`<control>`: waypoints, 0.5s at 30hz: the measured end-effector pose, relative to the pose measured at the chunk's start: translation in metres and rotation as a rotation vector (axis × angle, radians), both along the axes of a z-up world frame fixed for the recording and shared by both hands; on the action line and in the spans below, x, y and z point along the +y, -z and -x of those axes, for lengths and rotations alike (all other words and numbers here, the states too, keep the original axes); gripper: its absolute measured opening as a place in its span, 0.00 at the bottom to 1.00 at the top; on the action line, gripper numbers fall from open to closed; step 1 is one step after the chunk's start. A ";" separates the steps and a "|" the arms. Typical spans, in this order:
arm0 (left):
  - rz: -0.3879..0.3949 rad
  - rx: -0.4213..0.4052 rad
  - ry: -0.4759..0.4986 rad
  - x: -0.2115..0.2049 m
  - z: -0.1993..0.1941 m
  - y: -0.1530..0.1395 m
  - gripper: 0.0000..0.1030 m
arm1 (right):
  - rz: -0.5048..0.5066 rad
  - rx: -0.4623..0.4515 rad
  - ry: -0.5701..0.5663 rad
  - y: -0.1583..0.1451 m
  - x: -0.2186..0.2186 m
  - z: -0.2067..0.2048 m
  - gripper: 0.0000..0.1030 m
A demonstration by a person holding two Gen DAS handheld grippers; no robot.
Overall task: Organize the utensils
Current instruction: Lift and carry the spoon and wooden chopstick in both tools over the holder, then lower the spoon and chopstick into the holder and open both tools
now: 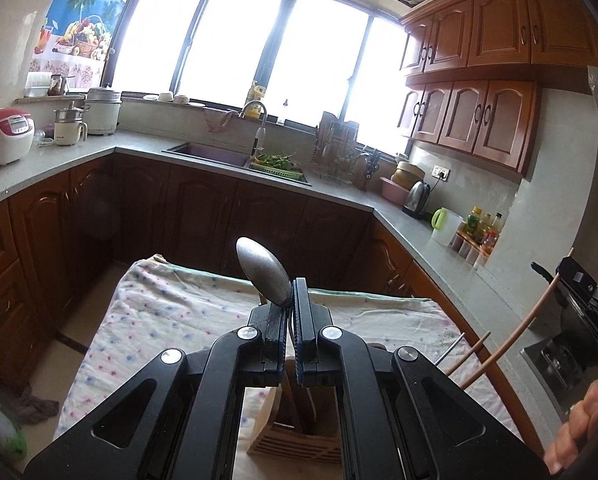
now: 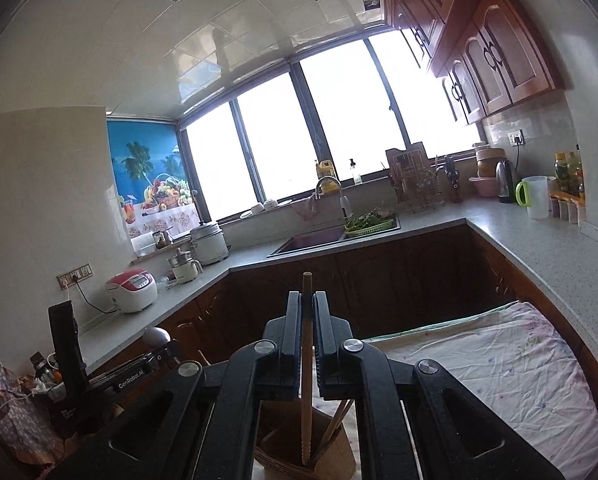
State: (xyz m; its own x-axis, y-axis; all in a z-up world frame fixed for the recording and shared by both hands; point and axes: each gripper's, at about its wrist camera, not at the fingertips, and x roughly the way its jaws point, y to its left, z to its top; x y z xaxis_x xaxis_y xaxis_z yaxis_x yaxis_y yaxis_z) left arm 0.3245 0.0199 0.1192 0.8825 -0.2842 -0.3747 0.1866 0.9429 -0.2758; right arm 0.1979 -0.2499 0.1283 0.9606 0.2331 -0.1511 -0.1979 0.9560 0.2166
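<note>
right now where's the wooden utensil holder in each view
Left wrist: wooden utensil holder at bottom centre, under the left gripper, which is shut on a spoon.
Right wrist: at bottom centre, below the right gripper, which is shut on a chopstick.
Shared landmark: faucet.

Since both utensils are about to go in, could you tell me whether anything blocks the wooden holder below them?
Nothing visible does. The spoon and chopstick hang over the wooden holder, whose openings show; chopsticks already stand inside.
</note>
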 end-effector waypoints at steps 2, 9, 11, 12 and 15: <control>-0.005 0.020 0.003 -0.004 -0.004 0.010 0.02 | 0.003 0.018 -0.003 0.008 0.001 -0.006 0.05; -0.037 0.073 0.010 -0.013 -0.007 0.038 0.02 | -0.005 0.097 -0.018 0.040 0.004 -0.022 0.05; -0.050 0.081 0.013 -0.016 -0.008 0.044 0.02 | -0.011 0.118 -0.021 0.048 0.004 -0.026 0.05; -0.058 0.081 0.015 -0.017 -0.008 0.046 0.02 | -0.012 0.128 -0.022 0.051 0.004 -0.027 0.05; -0.073 0.098 0.027 -0.021 -0.009 0.055 0.02 | -0.015 0.156 -0.020 0.060 0.003 -0.031 0.05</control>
State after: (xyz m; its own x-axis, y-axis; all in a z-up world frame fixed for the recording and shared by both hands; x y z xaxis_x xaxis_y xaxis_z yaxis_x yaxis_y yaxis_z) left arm 0.3331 -0.0015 0.0643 0.8329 -0.2763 -0.4795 0.1878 0.9561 -0.2248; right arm 0.2291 -0.2469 0.0680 0.9208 0.2553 -0.2949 -0.1796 0.9487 0.2602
